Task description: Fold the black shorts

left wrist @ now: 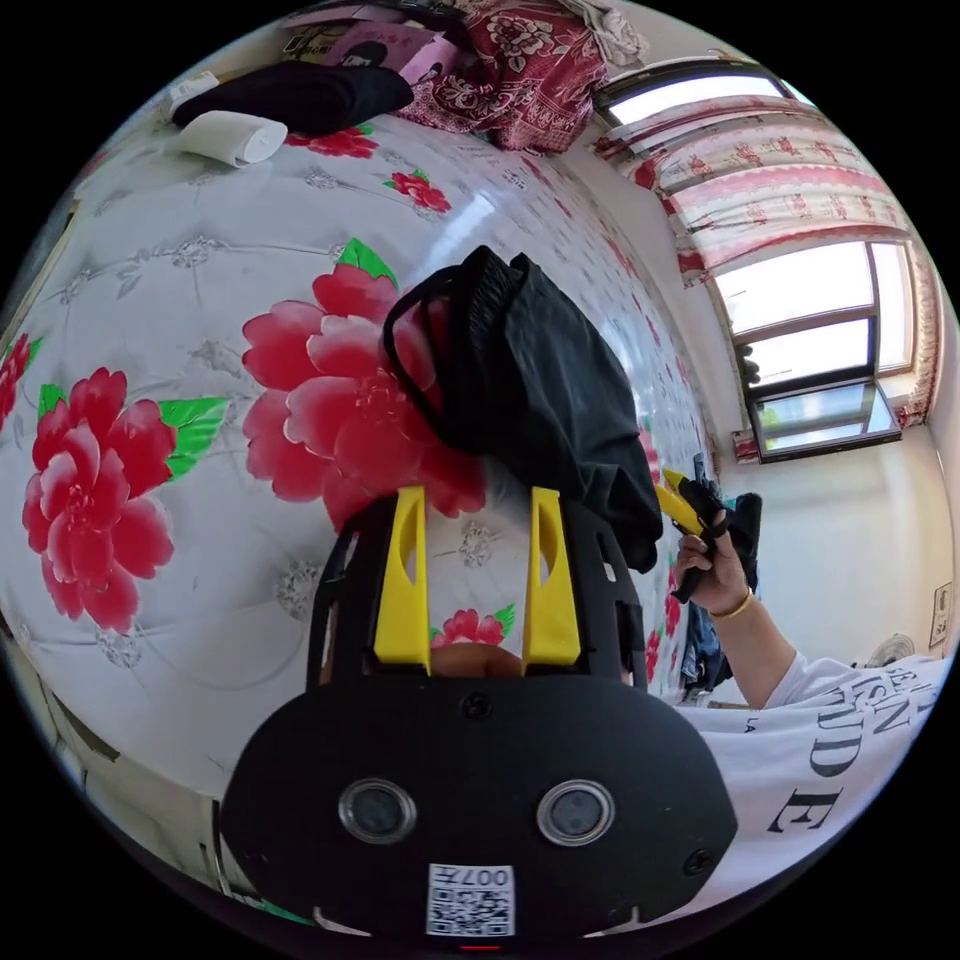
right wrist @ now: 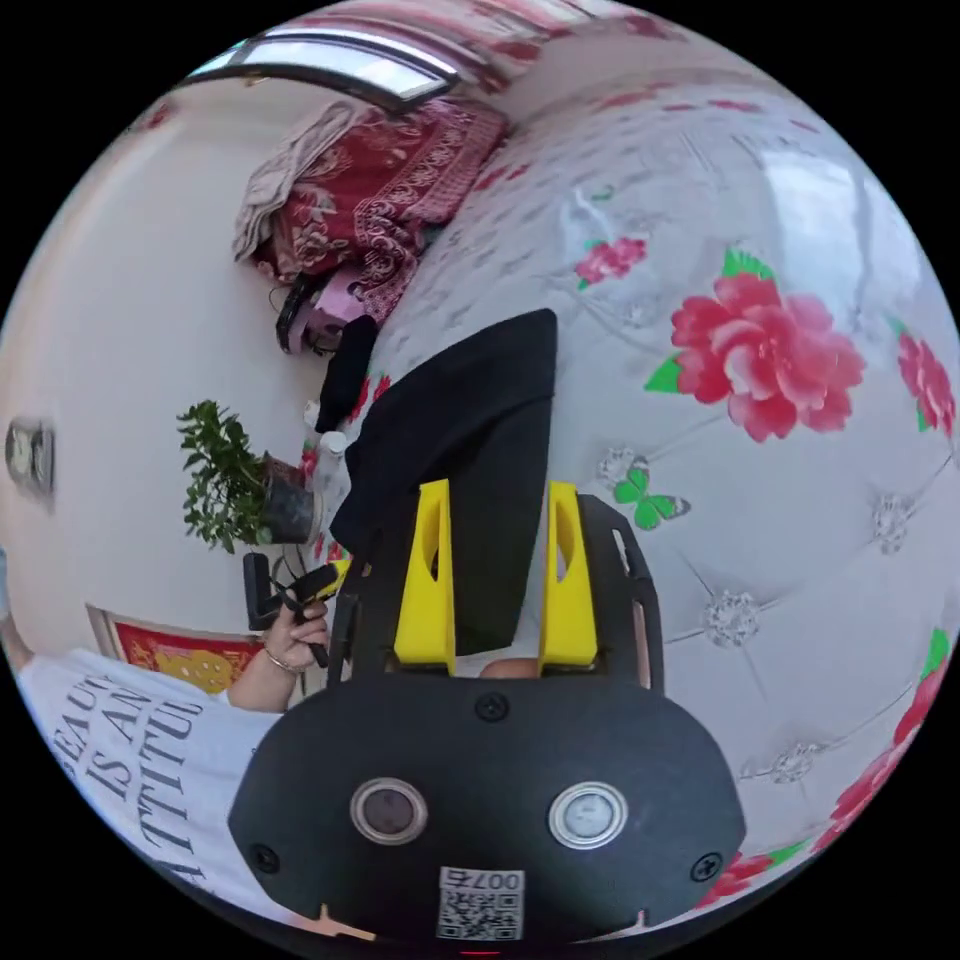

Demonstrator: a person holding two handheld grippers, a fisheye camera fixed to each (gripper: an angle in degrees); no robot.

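The black shorts (left wrist: 520,380) lie bunched on the flowered bed cover (left wrist: 180,300), waistband and drawstring loop toward the far end. My left gripper (left wrist: 478,495) hovers open just short of them, with nothing between its yellow jaws. At the shorts' right edge a hand holds my right gripper (left wrist: 685,505). In the right gripper view the shorts (right wrist: 470,430) stretch away as a flat dark panel, and their near corner reaches in between the jaws of my right gripper (right wrist: 497,490), which stand wide open. A hand holds my left gripper (right wrist: 305,590) at the left.
A folded black garment (left wrist: 300,95), a white roll (left wrist: 230,138) and a red patterned blanket (left wrist: 520,60) sit at the bed's far end. A window (left wrist: 820,330) lies beyond the bed. A potted plant (right wrist: 230,480) stands by the wall. The person's white T-shirt (left wrist: 840,730) is close.
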